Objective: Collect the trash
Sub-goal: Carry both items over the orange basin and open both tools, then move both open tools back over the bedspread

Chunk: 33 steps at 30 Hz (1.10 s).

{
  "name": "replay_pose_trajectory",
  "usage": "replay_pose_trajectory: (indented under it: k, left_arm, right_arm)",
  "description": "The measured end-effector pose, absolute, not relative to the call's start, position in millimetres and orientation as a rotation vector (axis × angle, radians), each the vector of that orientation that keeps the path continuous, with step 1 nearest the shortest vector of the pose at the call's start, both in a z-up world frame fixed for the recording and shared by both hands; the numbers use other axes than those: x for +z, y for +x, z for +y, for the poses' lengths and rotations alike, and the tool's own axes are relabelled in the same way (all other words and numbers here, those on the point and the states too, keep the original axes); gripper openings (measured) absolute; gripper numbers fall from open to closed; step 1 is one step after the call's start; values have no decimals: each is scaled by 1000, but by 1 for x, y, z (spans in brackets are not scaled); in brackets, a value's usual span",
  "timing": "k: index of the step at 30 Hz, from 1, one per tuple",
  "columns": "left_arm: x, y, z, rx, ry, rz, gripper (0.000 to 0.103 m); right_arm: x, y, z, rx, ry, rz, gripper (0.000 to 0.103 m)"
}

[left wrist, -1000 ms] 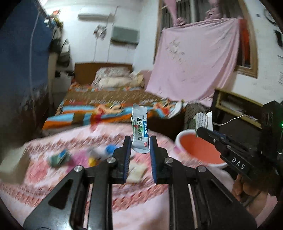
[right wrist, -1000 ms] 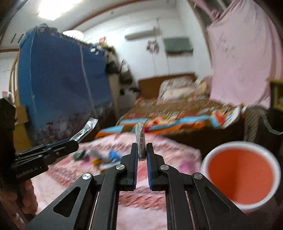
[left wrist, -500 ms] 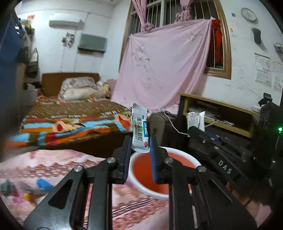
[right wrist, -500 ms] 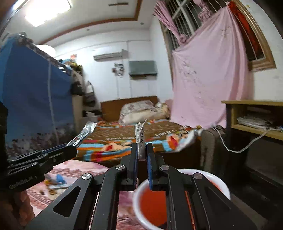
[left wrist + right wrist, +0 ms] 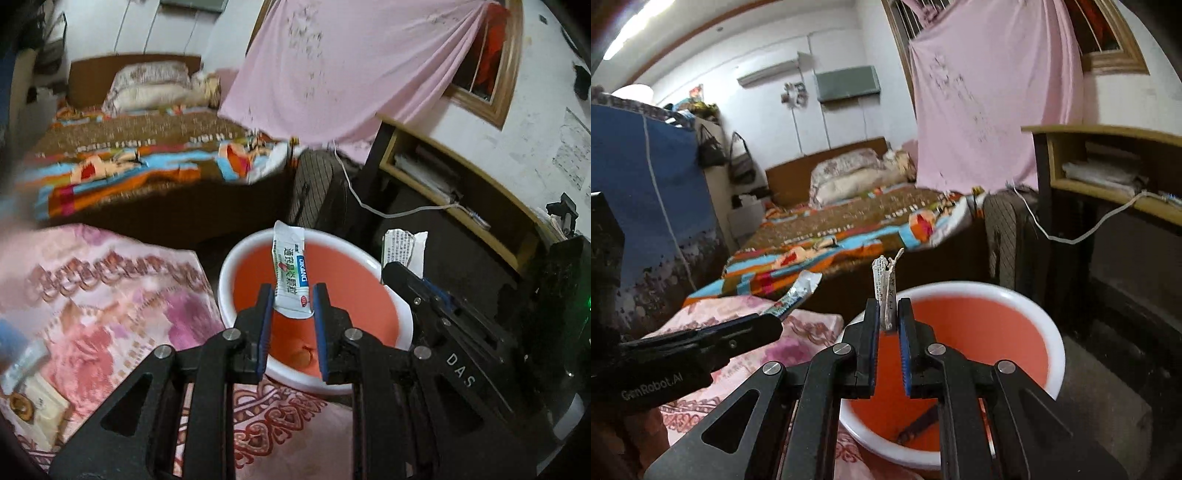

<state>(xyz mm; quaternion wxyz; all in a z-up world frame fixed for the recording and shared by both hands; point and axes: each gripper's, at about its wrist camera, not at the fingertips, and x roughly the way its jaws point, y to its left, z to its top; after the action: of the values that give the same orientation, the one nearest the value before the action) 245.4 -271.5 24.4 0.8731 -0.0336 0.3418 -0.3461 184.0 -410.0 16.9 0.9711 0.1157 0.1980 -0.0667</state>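
My left gripper (image 5: pixel 293 295) is shut on a white sachet wrapper (image 5: pixel 290 275) with green, red and blue print, held above the orange basin (image 5: pixel 255 280) with a white rim. My right gripper (image 5: pixel 888 308) is shut on a scrap of printed paper (image 5: pixel 884 284), held over the same basin (image 5: pixel 979 321). The right gripper also shows in the left wrist view (image 5: pixel 400 267) with the paper scrap (image 5: pixel 404 249). The left gripper shows in the right wrist view (image 5: pixel 775 321) with the wrapper (image 5: pixel 798 295). Small bits of trash (image 5: pixel 303 356) lie in the basin's bottom.
The table under a pink floral cloth (image 5: pixel 110 302) lies to the left, with a wrapper (image 5: pixel 33 406) on it. A bed (image 5: pixel 147 162) stands behind. A dark desk with a shelf (image 5: pixel 443 177) and a white cable (image 5: pixel 388 210) stands to the right.
Both grippers have swung right from the table to above the basin and tilted downward, each still holding its piece of trash.
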Motion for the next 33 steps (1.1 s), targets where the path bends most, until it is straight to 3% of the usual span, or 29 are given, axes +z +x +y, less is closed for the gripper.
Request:
replay_pose_trajectory:
  k: [4, 8, 11, 15, 20, 24, 27, 29, 31, 33]
  left_arm:
    - [14, 252, -273, -727, -102, 773, 5]
    - [10, 254, -272, -725, -118, 801, 15]
    - [11, 253, -267, -713, -131, 795, 19]
    - [14, 253, -257, -691, -150, 782, 24]
    - [20, 247, -240, -647, -159, 733, 34]
    - [24, 242, -221, -604, -167, 701, 41]
    - [28, 239, -206, -573, -185, 678, 44]
    - [32, 234, -194, -549, -188, 658, 52]
    - [35, 229, -182, -521, -188, 629, 58]
    - [38, 223, -169, -485, -186, 591, 65]
  right_arm:
    - [9, 186, -413, -146, 262, 451, 10]
    - [3, 188, -413, -156, 262, 484, 11]
    - [1, 187, -416, -165, 266, 494, 14]
    - [2, 185, -416, -166, 278, 487, 28]
    - [9, 181, -412, -170, 271, 468, 29]
    - [20, 172, -406, -166, 269, 416, 47]
    - [29, 166, -400, -160, 258, 379, 50]
    - [35, 163, -394, -157, 246, 357, 57]
    - [41, 159, -388, -149, 236, 324, 79]
    - [47, 154, -381, -144, 223, 291, 81]
